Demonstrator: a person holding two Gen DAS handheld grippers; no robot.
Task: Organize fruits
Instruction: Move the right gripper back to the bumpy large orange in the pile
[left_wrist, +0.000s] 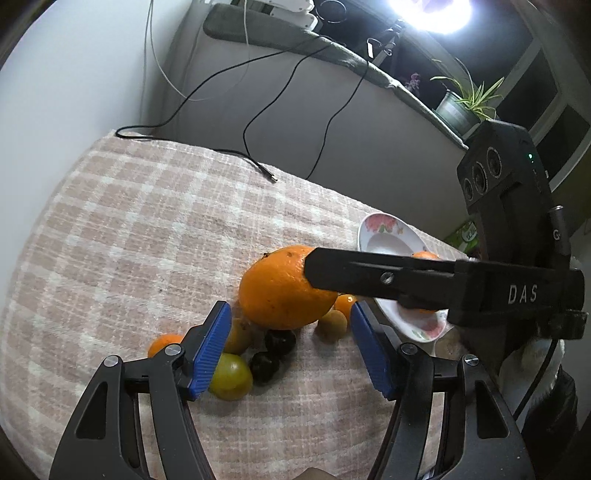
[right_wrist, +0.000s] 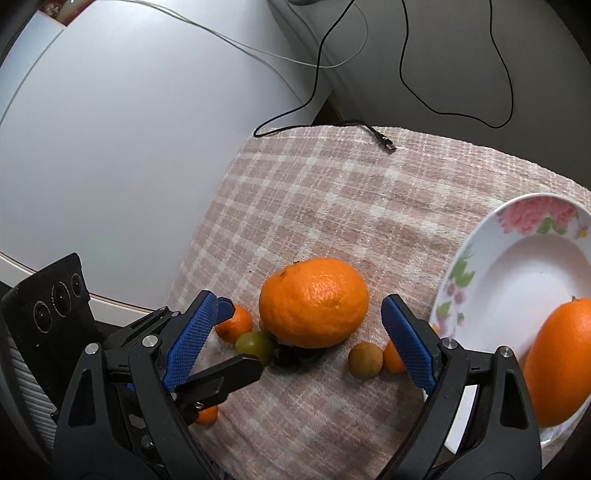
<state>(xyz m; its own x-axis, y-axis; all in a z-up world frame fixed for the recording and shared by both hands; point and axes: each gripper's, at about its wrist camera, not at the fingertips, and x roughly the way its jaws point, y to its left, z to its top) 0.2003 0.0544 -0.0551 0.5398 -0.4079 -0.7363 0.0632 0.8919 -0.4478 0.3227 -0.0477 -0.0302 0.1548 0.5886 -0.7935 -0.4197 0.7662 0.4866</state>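
Observation:
A large orange lies on the checked cloth amid small fruits: a green grape, two dark fruits, a tan round fruit and small oranges. My left gripper is open above the small fruits, just short of the large orange. My right gripper is open, and the large orange sits between its blue pads with a gap on each side. In the left wrist view one of its black fingers crosses the orange's upper right.
A flowered white plate at the right holds another orange. A black cable with a plug lies at the cloth's far edge. The table's left edge drops off beside the fruits.

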